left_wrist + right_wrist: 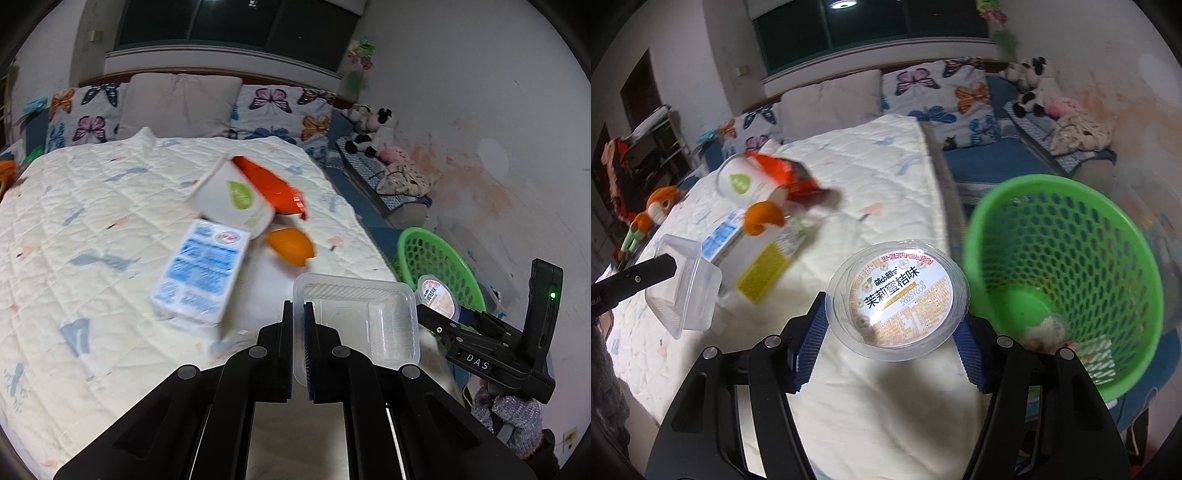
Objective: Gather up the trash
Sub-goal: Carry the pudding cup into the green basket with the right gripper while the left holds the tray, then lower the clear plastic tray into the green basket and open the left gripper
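My left gripper (298, 307) is shut on one wall of a clear plastic tray (369, 317), held just above the quilt. That tray (687, 291) also shows at the left of the right wrist view, with a black finger (653, 271) on it. My right gripper (892, 317) is shut on a round clear cup (897, 295) with a printed lid, its blue pads against the cup's sides. The same cup (437, 295) hangs beside the green basket (436, 254). The basket (1067, 229) stands right of the cup and holds some scraps at its bottom.
On the quilted bed (92, 221) lie a white paper cup (232, 199), a red snack bag (275, 184), a blue-white carton (199, 269) and orange peel (291, 243). Pillows line the headboard. Plush toys (369, 129) sit on a bench by the wall.
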The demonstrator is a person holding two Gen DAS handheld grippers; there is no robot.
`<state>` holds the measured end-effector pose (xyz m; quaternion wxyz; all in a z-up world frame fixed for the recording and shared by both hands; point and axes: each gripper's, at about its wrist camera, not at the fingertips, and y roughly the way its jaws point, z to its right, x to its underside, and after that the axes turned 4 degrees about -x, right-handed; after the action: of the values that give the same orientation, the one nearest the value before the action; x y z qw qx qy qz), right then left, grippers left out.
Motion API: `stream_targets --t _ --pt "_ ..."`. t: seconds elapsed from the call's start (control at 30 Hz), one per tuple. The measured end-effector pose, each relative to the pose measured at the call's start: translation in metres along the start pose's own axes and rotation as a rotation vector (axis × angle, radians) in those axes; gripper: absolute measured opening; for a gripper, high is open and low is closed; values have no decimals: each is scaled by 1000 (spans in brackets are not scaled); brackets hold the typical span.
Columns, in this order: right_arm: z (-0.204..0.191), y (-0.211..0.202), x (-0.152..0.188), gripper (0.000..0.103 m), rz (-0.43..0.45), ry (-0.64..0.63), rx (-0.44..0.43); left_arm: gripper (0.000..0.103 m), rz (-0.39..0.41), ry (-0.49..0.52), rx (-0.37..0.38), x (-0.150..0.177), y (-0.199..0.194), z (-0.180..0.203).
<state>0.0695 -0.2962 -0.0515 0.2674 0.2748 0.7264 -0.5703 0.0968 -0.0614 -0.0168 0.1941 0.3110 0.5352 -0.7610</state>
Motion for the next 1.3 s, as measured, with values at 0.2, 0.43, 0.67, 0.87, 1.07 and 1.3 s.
stream_targets --t 0.2,0.43,0.67,0.87,1.07,1.3 --pt "41 -11 2 64 8 70 61 6 -9 45 26 -15 17 33" --pt "82 -19 9 65 7 132 126 6 -17 104 53 -27 37 76" --pt "113 -24 16 70 3 180 153 5 -34 160 65 -37 59 112" --pt "127 -32 20 75 14 205 166 5 -54 197 75 -39 75 139" --pt "135 -49 24 75 45 208 185 5 -70 221 84 -39 90 161" --pt "144 -70 34 75 78 222 210 6 -109 243 91 -32 113 183"
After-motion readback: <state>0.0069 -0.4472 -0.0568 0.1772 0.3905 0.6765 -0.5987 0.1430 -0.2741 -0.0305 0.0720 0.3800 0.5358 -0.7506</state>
